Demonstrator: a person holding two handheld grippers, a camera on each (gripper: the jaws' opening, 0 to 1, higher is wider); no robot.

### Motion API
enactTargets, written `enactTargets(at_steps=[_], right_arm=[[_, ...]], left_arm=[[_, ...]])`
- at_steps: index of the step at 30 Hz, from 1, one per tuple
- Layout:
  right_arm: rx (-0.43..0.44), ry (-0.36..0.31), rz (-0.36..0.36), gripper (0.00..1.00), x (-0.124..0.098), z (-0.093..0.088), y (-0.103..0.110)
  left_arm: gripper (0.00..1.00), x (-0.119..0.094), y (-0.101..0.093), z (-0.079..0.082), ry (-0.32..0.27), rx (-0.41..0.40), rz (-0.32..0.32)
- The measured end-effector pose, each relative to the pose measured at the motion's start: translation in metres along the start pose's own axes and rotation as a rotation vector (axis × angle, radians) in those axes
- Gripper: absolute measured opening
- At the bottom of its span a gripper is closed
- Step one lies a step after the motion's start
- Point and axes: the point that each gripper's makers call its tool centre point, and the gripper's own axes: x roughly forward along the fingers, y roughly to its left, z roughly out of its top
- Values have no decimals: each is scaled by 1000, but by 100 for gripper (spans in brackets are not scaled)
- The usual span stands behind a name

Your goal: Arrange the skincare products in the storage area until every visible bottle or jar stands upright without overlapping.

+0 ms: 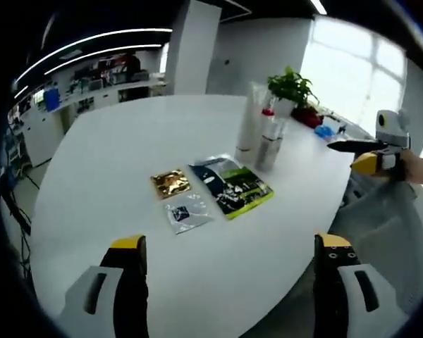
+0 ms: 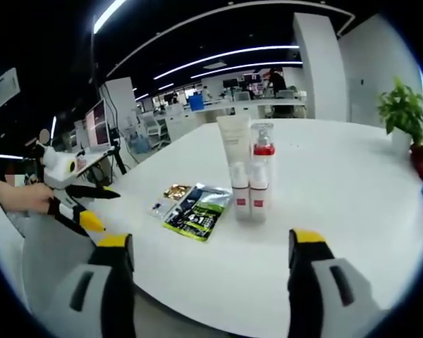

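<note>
Standing upright in a tight cluster on the white table [image 2: 352,183] are a tall white tube [image 2: 234,144], a pump bottle with a red collar [image 2: 263,151] and two small white bottles with red labels [image 2: 240,191] [image 2: 258,191]. The left gripper view shows the same cluster, the tube [image 1: 250,116] and the bottles [image 1: 269,139], at the table's far right. My left gripper [image 1: 229,246] is open and empty, well short of them, and comes into the other view as the left gripper [image 2: 81,205]. My right gripper [image 2: 211,243] is open and empty in front of the bottles, and appears as the right gripper [image 1: 363,153] off the table edge.
Flat sachets lie beside the bottles: a gold one [image 1: 170,183], a grey one [image 1: 187,212], a dark blue one [image 1: 211,174] and a green-black one [image 1: 241,190]. A potted plant [image 1: 290,88] stands behind the cluster. Desks and monitors [image 2: 99,123] fill the office beyond.
</note>
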Motion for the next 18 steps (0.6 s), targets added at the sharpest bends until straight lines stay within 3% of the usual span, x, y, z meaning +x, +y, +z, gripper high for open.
enactTargets(at_steps=[5,18], right_arm=[[0,-1,-15,100,0,0,-3],[-11,20,-26,100,1,-3,-4]], left_arm=[[97,-4,5,5,-41,-42,9],[97,-4,6,2,-39,-49,31]])
